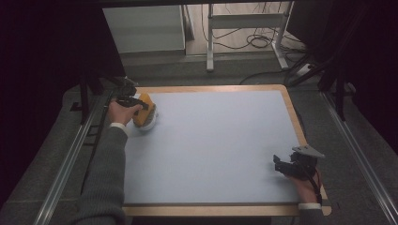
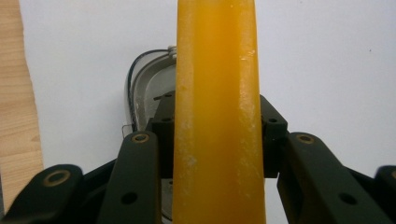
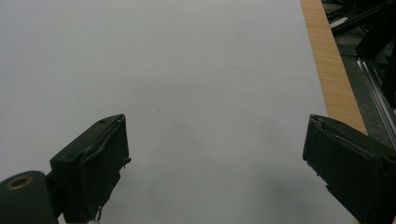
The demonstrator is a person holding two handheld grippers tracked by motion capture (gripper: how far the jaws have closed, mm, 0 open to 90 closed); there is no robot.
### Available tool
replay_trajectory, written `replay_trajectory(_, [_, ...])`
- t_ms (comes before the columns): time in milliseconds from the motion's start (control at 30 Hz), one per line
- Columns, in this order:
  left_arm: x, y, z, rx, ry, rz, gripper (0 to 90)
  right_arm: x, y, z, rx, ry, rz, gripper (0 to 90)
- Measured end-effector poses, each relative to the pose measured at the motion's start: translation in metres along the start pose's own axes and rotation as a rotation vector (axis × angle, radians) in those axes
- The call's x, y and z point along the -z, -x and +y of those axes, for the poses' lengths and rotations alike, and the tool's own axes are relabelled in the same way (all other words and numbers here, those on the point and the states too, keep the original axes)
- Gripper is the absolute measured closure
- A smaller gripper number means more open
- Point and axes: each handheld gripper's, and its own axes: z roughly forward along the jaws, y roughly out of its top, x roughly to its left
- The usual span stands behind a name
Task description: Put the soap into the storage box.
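I'm working over a pale grey-blue surface (image 1: 216, 145) with a wooden rim, most of it bare. Beyond its far edge the floor carries a white cabinet (image 1: 145, 28), a metal table frame (image 1: 246, 33) and loose cables (image 1: 256, 42); dark rails run down both sides, and the room around them is dim.

At the far left corner my left gripper (image 1: 136, 104) holds an orange slab (image 2: 217, 116), stiff and slightly frosted on its edges, possibly a cutting board or lid, though I can't say which from here. In the left gripper view the jaws are clamped on it from both sides, its thin edge facing the camera. Directly beneath it sits a white container (image 2: 147, 93) with a dark seal round its rim; in the high view the slab appears to stand on or just over that container.

My right gripper (image 1: 293, 165) rests near the right edge on the near side, well apart from everything, its jaws spread wide over bare surface.

My worry is the grip: the slab is smooth and held by its narrow faces, so it could pivot or slide through the pads if I tilt it. The container looks light and sits close to the edge, so a nudge from the slab could push it off.
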Motion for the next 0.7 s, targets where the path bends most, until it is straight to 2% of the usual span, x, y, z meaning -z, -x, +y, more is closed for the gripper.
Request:
replay_trajectory(233, [-0.004,-0.004,0.000,0.020,0.009,0.007,60.8,-0.001,0.000,0.000,0.001,-0.004,0.000,7.0])
replay_trajectory(600, [-0.012,-0.006,-0.002,0.033,-0.003,0.013,60.7,-0.001,0.000,-0.001,0.000,-0.004,-0.002,7.0])
replay_trajectory(700, [-0.012,-0.006,-0.003,0.040,0.012,0.010,60.1,-0.001,0.000,-0.001,0.003,-0.004,-0.001,7.0])
